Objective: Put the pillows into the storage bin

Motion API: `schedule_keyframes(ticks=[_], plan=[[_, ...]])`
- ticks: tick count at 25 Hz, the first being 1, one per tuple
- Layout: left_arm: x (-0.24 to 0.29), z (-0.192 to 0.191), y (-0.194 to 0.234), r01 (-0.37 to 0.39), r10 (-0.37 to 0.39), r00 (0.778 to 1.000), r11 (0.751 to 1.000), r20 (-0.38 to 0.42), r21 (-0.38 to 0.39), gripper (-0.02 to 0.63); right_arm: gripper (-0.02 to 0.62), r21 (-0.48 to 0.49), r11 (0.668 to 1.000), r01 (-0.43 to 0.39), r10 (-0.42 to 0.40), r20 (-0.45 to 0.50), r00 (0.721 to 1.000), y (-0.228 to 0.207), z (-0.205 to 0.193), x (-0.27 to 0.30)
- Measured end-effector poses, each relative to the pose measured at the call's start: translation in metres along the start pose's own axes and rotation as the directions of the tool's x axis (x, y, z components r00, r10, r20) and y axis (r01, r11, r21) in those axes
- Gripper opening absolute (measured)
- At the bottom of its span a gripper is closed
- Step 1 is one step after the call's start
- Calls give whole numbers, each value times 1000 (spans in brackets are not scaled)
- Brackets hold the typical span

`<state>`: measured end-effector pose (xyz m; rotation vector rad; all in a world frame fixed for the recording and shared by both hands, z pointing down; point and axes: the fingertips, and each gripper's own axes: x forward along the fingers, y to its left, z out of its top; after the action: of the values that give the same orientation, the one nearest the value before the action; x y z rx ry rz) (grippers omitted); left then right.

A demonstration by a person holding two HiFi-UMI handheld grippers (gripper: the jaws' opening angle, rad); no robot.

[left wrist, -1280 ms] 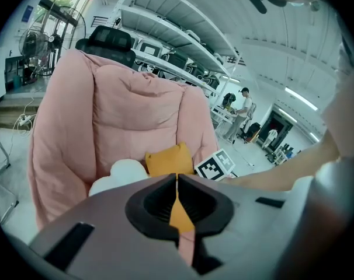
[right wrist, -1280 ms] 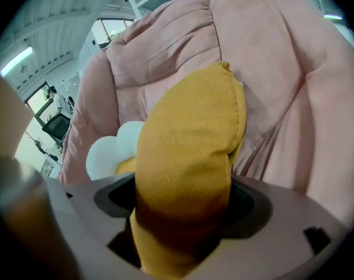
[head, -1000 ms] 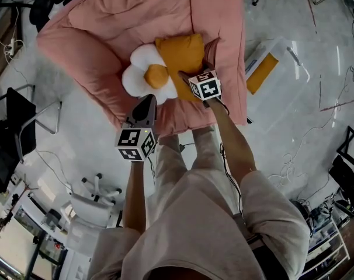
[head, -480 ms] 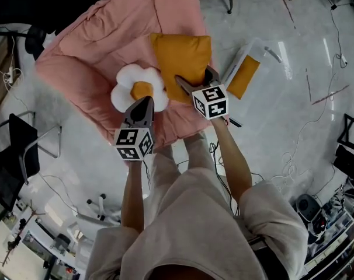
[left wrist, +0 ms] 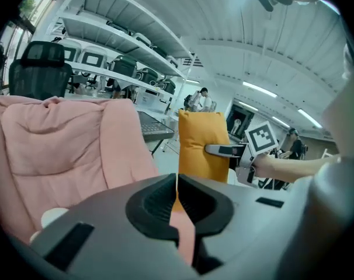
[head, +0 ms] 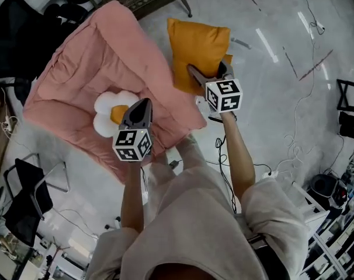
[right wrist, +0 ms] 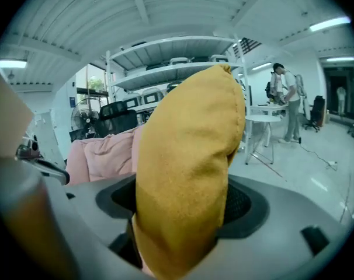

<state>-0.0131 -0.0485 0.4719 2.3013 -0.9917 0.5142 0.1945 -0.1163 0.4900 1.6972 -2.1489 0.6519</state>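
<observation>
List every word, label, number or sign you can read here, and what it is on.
No readable words or numbers anywhere.
Marker cube at the left and marker cube at the right: black-and-white square patterns only, no letters.
Yellow pillow: plain, no print.
Items on the shelves: any labels too small to read.

A pink padded quilt (head: 101,57) fills the far left of the pale floor (head: 282,69), with a black chair (head: 26,196) near left. Loose cables (head: 289,147) trail at the right; metal shelving (left wrist: 124,45) stands far off.
</observation>
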Motion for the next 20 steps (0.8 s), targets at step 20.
schedule_keyframes(ticks=[20], plan=[[146,-33,-142,270,-236,944,954,-230,130,17,425,328,843,427,-317,-339,886,-262,-253,-123]])
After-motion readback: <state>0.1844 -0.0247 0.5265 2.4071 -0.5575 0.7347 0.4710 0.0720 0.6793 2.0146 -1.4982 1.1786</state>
